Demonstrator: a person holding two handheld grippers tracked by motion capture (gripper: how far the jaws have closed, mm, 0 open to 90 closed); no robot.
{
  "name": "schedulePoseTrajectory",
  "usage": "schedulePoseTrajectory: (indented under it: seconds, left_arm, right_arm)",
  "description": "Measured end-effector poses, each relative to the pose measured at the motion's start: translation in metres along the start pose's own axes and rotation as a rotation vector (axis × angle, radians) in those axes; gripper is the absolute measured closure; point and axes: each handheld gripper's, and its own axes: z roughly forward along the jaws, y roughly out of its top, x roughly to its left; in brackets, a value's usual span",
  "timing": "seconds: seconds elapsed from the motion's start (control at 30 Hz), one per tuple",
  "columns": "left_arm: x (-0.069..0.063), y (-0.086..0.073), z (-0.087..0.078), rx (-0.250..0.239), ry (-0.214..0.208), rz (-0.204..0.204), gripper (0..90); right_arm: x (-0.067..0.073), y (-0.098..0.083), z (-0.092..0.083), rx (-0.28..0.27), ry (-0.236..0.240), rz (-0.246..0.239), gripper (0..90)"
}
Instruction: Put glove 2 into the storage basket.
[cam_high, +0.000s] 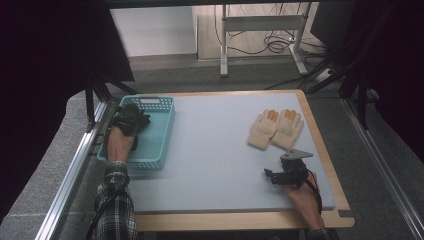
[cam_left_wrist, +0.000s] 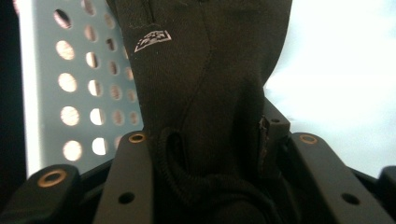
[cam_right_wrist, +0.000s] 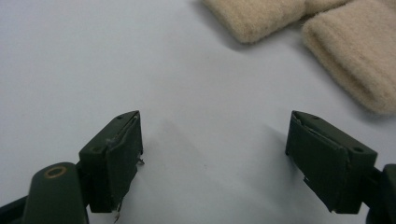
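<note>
On the grey table (cam_high: 215, 150), left gripper (cam_high: 131, 120) fingers clamp a black glove (cam_left_wrist: 205, 93) hanging lengthwise over the basket (cam_high: 162, 132).

Your left gripper (cam_high: 131, 116) is black, and the glove (cam_left_wrist: 205, 93) between its jaws is black with a small white emblem near the upper left of the left gripper view. The basket (cam_high: 162, 131) at the left of the high view is turquoise; in the left gripper view its wall is punched with rows of round holes. Your left sleeve (cam_high: 116, 205), at the lower left, is a dark plaid with pale lines. The mat (cam_high: 215, 150) is pale grey-blue on a light wood table (cam_high: 240, 220). The beige gloves (cam_high: 276, 129) at the upper right have orange fingertip patches. Your right gripper (cam_high: 272, 176) is black with a grey plate.
</note>
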Motion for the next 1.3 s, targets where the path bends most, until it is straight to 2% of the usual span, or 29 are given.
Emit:
schedulePoseTrajectory:
  seconds: [0.07, 0.17, 0.27, 0.37, 0.5, 0.57, 0.77, 0.83, 0.93, 0.97, 1.07, 1.3]
  left_arm:
    - [0.002, -0.001, 0.004, 0.013, 0.016, 0.008, 57.8]
    - [0.006, -0.003, 0.007, 0.021, 0.008, -0.001, 50.7]
    - [0.010, -0.004, 0.006, 0.022, -0.032, -0.016, 28.6]
    - [0.014, -0.005, 0.001, 0.006, -0.095, -0.026, 19.7]
    - [0.017, -0.007, -0.008, -0.009, -0.115, -0.012, 10.2]
    - [0.020, -0.010, -0.013, -0.029, -0.147, -0.020, 6.8]
    - [0.029, -0.019, -0.026, -0.092, -0.208, -0.058, 3.5]
    - [0.032, -0.022, -0.031, -0.137, -0.264, -0.073, 3.0]
    - [0.032, -0.026, -0.039, -0.205, -0.322, -0.086, 2.4]
    - [0.031, -0.028, -0.042, -0.225, -0.339, -0.086, 2.0]
    - [0.026, -0.030, -0.048, -0.259, -0.350, -0.063, 1.7]
    - [0.006, -0.031, -0.063, -0.323, -0.372, -0.001, 0.6]
  right_arm:
    - [0.000, 0.000, 0.000, 0.000, 0.000, 0.000, 18.4]
    - [0.000, 0.000, 0.000, 0.000, 0.000, 0.000, 18.3]
    - [0.000, 0.000, 0.000, 0.000, 0.000, 0.000, 18.4]
    - [0.000, 0.000, 0.000, 0.000, 0.000, 0.000, 18.4]
    - [0.000, 0.000, 0.000, 0.000, -0.001, -0.001, 18.3]
    - [0.000, 0.000, 0.000, 0.000, -0.001, -0.001, 18.3]
    - [0.000, 0.000, 0.000, 0.001, -0.001, -0.002, 18.3]
    - [0.000, 0.000, 0.000, 0.001, -0.001, -0.001, 18.3]
    - [0.000, 0.000, 0.000, 0.002, -0.002, -0.002, 18.3]
    - [0.000, 0.000, 0.000, 0.002, -0.002, -0.002, 18.3]
    - [0.000, 0.000, 0.000, 0.002, -0.002, -0.002, 18.4]
    - [0.000, 0.000, 0.000, 0.001, -0.001, -0.002, 18.3]
